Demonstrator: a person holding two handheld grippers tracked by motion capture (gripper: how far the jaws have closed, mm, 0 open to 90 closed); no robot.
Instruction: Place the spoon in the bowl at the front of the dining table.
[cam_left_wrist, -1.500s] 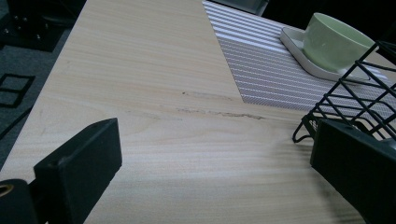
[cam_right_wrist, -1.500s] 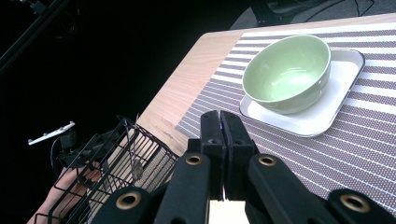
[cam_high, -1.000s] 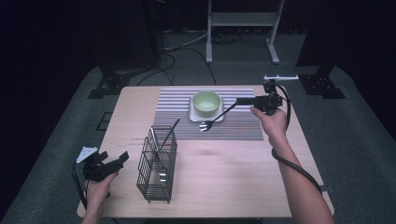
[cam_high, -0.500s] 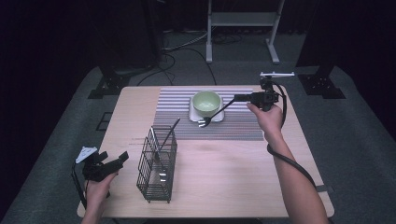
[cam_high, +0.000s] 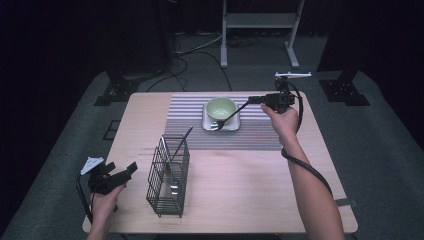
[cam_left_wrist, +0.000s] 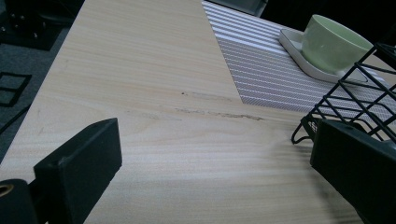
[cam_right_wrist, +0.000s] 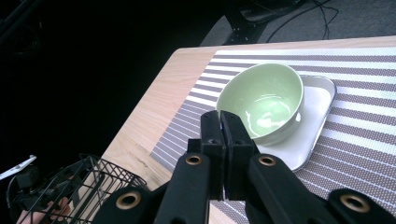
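Right-hand tongs (cam_high: 252, 100) are pinched narrow on the handle of a dark utensil (cam_high: 232, 112), gripped at its far end so that the shaft slants down and its head comes to the white plate (cam_high: 236, 126), just beside the green bowl (cam_high: 221, 107). We cannot tell from above whether it is a fork or a spoon. Holding it by the tip of the handle keeps our jaws well clear of the crockery, which sits on the striped mat (cam_high: 185, 120) at the back of the table (cam_high: 240, 185). We judge the utensil is either bound for the wire basket (cam_high: 167, 192) or being laid out by the bowl. The basket stands upright near the front left, already holding another long utensil (cam_high: 181, 142) that leans against its rim. Left-hand tongs (cam_high: 122, 170) stand wide and empty at the table's left edge, close beside the basket, well placed to steady it if needed.
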